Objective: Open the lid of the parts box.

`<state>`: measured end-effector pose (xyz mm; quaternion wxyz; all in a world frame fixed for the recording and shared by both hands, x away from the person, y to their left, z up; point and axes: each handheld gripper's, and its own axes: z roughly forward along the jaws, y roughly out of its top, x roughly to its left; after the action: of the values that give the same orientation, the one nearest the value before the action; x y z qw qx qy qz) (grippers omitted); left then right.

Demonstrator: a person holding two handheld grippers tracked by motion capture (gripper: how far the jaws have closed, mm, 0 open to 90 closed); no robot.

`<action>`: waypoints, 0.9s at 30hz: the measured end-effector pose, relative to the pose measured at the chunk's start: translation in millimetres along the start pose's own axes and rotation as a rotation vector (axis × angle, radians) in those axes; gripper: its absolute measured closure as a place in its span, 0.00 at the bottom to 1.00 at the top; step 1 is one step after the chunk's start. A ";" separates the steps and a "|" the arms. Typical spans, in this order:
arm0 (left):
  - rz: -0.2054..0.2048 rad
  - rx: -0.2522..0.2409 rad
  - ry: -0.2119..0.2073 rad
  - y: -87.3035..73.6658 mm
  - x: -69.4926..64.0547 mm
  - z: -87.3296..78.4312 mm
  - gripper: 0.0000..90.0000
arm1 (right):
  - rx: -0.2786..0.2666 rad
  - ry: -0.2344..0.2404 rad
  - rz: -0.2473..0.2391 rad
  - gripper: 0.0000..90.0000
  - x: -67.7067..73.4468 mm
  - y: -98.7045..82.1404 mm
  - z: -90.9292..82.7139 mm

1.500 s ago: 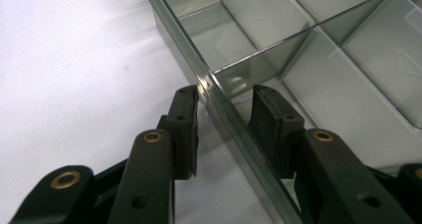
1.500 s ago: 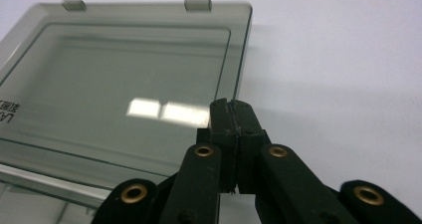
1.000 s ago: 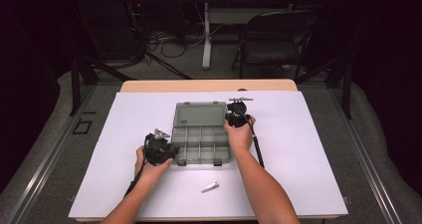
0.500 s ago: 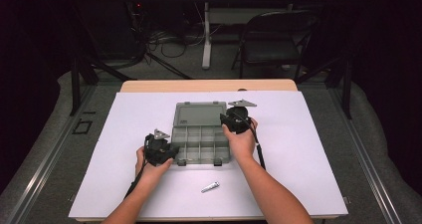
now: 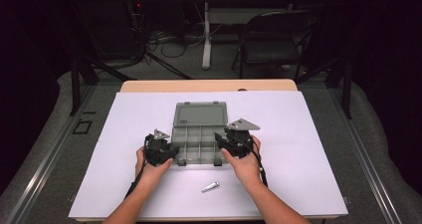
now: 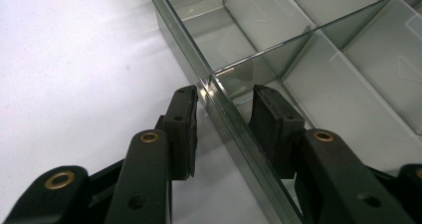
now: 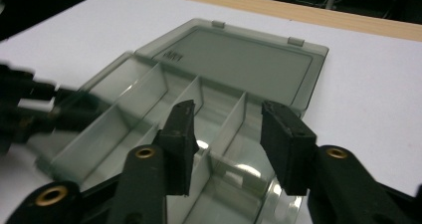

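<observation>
1. High view: A person works a grey compartment box point(image 5: 199, 137) at the middle of the white counter point(image 5: 308, 149), its lid point(image 5: 200, 113) thrown back flat on the far side. The left tongs point(image 5: 175, 152) sit at the box's near left corner; the right tongs point(image 5: 219, 140) hover at its right side. A small metal piece point(image 5: 210, 186) lies loose just ahead of the hands, apart from the box.

2. Left gripper view: The left tongs point(image 6: 224, 119) straddle the clear side wall point(image 6: 199, 69), one pad outside, one inside, part-open with a gap showing at the outer pad. A twist here could tip or skid the light box.

3. Right gripper view: The right tongs point(image 7: 226, 134), jaws just opening and empty, hang above the dividers point(image 7: 231, 122). Dropping carelessly, they could snag a thin partition.
</observation>
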<state>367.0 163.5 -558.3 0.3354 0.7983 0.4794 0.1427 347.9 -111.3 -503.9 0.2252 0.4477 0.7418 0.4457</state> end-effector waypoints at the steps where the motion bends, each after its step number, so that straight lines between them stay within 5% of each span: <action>1: -0.001 0.000 -0.001 -0.3 -0.2 -0.2 0.69 | 0.002 0.002 -0.031 0.58 4.3 -7.3 -8.6; 5: -0.002 0.000 -0.006 -0.3 0.2 -0.2 0.68 | 0.006 0.024 -0.054 0.53 7.4 -16.7 -19.3; 8: 0.006 -0.003 -0.015 -0.8 -0.1 -0.1 0.64 | 0.018 0.094 -0.061 0.51 7.4 -30.0 -32.7; 10: 0.007 -0.003 -0.016 -0.9 -0.1 -0.1 0.64 | 0.020 0.101 -0.066 0.50 7.2 -31.9 -35.1; 11: 0.005 -0.003 -0.020 -0.9 0.0 -0.1 0.63 | 0.021 0.106 -0.106 0.46 6.6 -35.7 -41.9; 18: -0.006 0.000 -0.047 0.6 3.2 -1.5 0.59 | 0.037 0.129 -0.114 0.35 6.5 -43.6 -55.5; 24: -0.028 -0.068 -0.058 6.5 7.9 -20.1 0.49 | 0.020 0.149 -0.107 0.20 3.2 -46.6 -62.4; 27: -0.006 -0.124 -0.107 10.8 8.6 -32.3 0.48 | 0.004 0.159 -0.093 0.18 1.2 -44.1 -66.7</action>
<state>360.9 180.4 -528.1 0.4097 0.7811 0.4536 0.1280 277.9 -149.8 -508.5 0.1850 0.3764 0.7782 0.4674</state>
